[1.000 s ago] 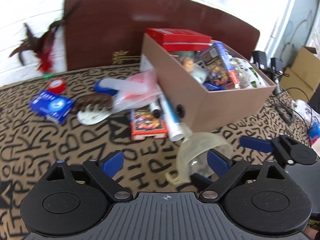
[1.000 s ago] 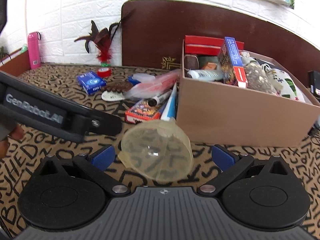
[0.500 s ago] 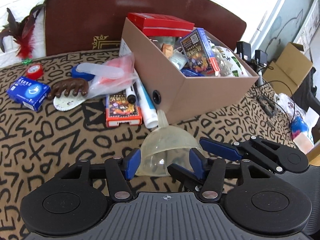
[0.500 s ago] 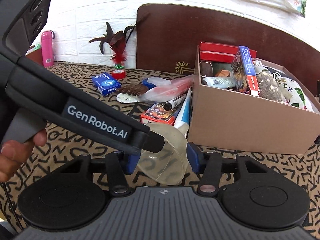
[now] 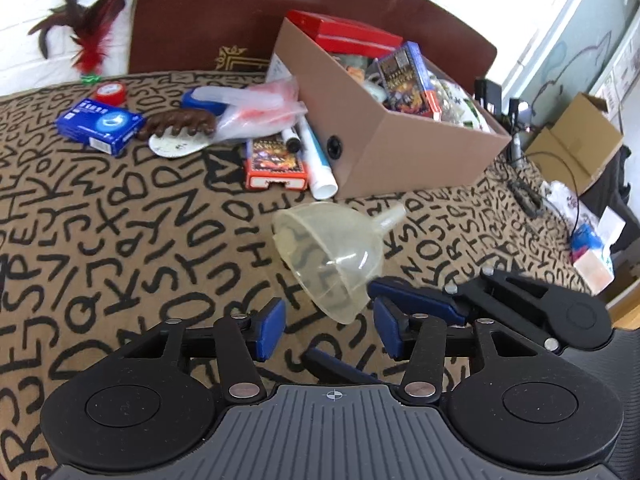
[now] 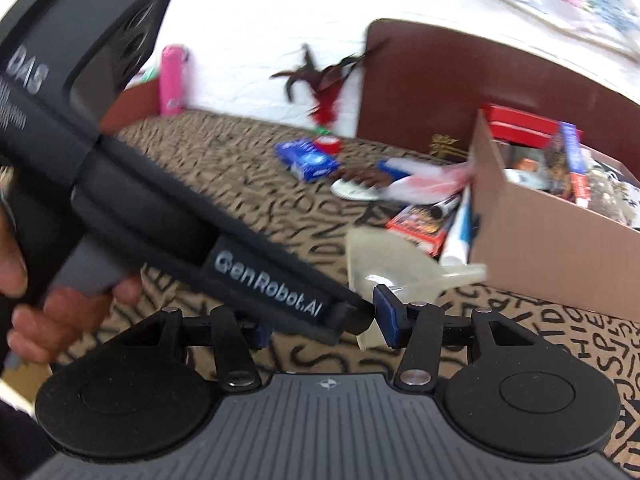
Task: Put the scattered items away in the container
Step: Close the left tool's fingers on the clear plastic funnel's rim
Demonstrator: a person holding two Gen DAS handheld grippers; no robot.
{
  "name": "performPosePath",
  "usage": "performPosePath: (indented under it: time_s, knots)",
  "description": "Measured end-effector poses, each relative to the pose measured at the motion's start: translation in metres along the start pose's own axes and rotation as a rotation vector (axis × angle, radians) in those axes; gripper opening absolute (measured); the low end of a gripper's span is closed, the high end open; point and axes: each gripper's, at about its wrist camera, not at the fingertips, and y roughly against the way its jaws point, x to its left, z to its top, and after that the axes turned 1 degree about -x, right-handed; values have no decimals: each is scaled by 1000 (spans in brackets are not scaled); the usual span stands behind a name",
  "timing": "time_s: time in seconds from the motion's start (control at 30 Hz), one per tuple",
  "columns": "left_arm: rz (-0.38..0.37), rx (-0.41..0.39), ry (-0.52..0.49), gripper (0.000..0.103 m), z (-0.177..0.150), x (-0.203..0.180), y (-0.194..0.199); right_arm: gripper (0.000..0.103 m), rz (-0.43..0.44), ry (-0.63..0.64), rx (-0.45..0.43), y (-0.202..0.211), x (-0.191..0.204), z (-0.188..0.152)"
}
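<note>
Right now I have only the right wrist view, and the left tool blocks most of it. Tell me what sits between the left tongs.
Observer: In the left wrist view, the wide rim of the translucent plastic funnel dips between the left tongs. The tongs are closing, but their blue pads are not touching the rim.
Operator: Report what my right tongs are doing to it.
Observer: The right tongs come in from the right of that view. One blue finger lies against the funnel's wall. I cannot tell whether it pinches.
</note>
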Motion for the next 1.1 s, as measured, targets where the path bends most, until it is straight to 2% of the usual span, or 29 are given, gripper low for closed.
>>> performPosePath:
  time_s: [0.23,0.37,0.47,0.63,0.73,0.87,1.1]
  knots:
    - [9,-80,-30,66,23,-6,12,60,-55,-79,0,6,-21,2]
    - [23,-74,-32,66,29,-11,6,60,-81,-80,0,0,-27,2]
    - [17,-61,-39,66,32,-15,-1,66,-80,-98,-14,5,-34,-2]
    - [7,-76,-97,68,42,-37,-9,67,-113,-130,-15,13,-45,-8]
    - [34,-83,-124,69,49,-44,-17,69,-122,-141,-28,14,-51,-7]
    - [85,-79,-105,69,54,-35,-23,69,-104,-119,-38,2,-52,2]
    - [130,-79,-29,70,57,-4,-18,71,-36,-55,-43,-15,-34,12]
